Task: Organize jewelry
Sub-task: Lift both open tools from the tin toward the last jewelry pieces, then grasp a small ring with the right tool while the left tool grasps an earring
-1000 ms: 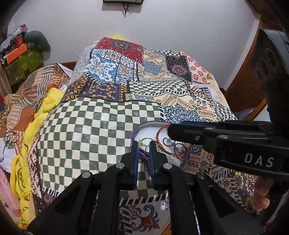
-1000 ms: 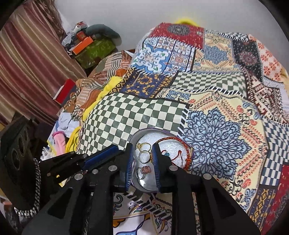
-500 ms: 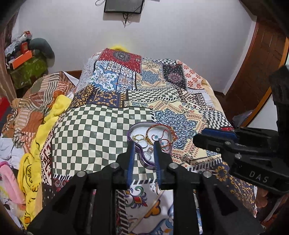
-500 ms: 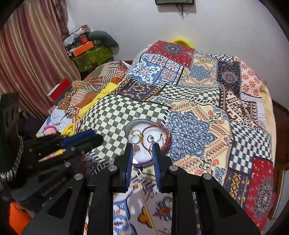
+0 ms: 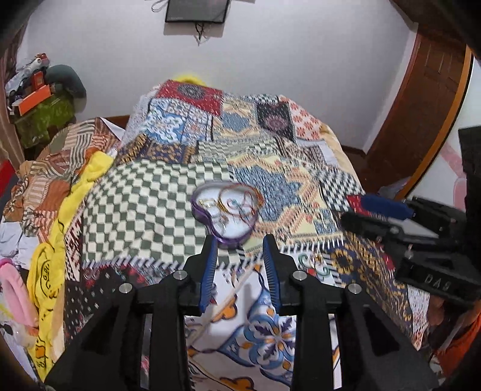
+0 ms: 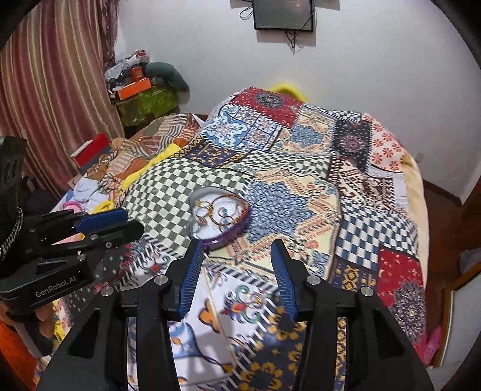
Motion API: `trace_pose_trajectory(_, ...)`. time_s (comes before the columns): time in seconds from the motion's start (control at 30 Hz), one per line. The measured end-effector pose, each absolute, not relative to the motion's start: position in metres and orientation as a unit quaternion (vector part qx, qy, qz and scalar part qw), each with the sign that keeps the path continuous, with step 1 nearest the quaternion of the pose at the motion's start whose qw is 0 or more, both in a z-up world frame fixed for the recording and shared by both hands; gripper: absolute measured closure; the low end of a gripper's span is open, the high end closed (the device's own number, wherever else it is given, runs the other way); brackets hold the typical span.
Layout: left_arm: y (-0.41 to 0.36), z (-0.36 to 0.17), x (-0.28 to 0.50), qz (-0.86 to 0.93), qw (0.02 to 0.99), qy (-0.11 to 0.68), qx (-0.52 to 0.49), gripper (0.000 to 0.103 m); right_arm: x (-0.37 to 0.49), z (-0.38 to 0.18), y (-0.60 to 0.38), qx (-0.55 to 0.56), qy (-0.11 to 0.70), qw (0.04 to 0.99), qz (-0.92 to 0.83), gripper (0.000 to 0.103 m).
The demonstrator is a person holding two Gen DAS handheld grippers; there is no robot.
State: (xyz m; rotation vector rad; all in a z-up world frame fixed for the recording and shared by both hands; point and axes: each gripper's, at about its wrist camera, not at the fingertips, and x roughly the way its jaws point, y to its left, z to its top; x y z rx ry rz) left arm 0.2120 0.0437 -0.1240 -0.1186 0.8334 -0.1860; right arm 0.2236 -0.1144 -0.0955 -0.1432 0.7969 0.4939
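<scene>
Both claws, the left claw (image 5: pixel 240 240) and the right claw (image 6: pixel 237 245), have pulled back from the heart-shaped tray (image 5: pixel 226 210) and now stand wide, holding nothing. The tray stays on the bed (image 6: pixel 354 192) with bangles (image 6: pixel 230 209) and rings inside, so the jewelry looks put away.

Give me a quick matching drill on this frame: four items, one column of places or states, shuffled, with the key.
Items:
1. heart-shaped jewelry tray
2. left gripper
3. orange box
4. wall-mounted screen

Places/states:
A. on the green bundle by the curtain
B. on the white wall above the bed
C. on the quilt, holding bangles and rings
D. open, empty, just short of the tray

Pairs: 1-C, 2-D, 3-A, 4-B
</scene>
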Motion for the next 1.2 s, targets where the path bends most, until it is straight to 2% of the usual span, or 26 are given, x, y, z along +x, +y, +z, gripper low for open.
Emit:
trace_pose_trajectory(0.2,0.022,-0.146,0.210,-0.109,0.895,0.430,-0.044,0.073,0.215,-0.109,-0.131,-0.091,0.383,0.891,0.227,0.060)
trace_pose_trajectory(0.57,-0.012,-0.184,0.213,-0.134,0.878,0.460,-0.019,0.073,0.214,-0.158,-0.137,-0.134,0.429,0.861,0.240,0.060)
trace_pose_trajectory(1.03,-0.011,-0.193,0.221,-0.135,0.882,0.452,-0.013,0.073,0.228,-0.181,-0.122,-0.156,0.423,0.846,0.284,0.061)
trace_pose_trajectory(1.07,-0.012,-0.193,0.221,-0.136,0.882,0.451,-0.012,0.073,0.227,-0.182,-0.123,-0.151,0.422,0.846,0.290,0.062)
trace_pose_trajectory(1.2,-0.019,-0.192,0.223,-0.143,0.883,0.446,-0.003,0.073,0.227,-0.184,-0.123,-0.146,0.417,0.845,0.301,0.085)
